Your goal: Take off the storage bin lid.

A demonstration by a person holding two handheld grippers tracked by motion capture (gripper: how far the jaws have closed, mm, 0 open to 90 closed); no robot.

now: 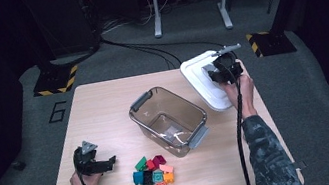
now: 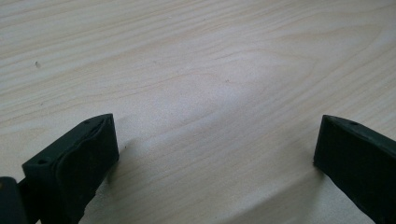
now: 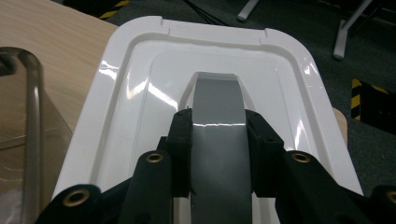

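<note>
White bin lid (image 3: 205, 70) sits clamped in the right gripper (image 3: 218, 135), jaws closed on the grey handle strap (image 3: 218, 154) that runs down the lid's centre; one pad presses each side of the strap. In the high view the lid (image 1: 196, 74) lies at the table's far right corner, partly overhanging the edge, directly under the right gripper (image 1: 224, 69) and the right hand (image 1: 239, 91) behind it. Just left of that gripper stands the clear plastic bin (image 1: 169, 119) with grey latch handles, its rim (image 3: 31, 116) close beside the lid. Well apart, toward the near left, the left gripper (image 1: 106, 164) rests low over bare wooden tabletop (image 2: 210, 84), jaws spread wide, nothing between them. Just right of its jaws lies a cluster of coloured building blocks (image 1: 155, 176), green, red, teal, orange, pink.
</note>
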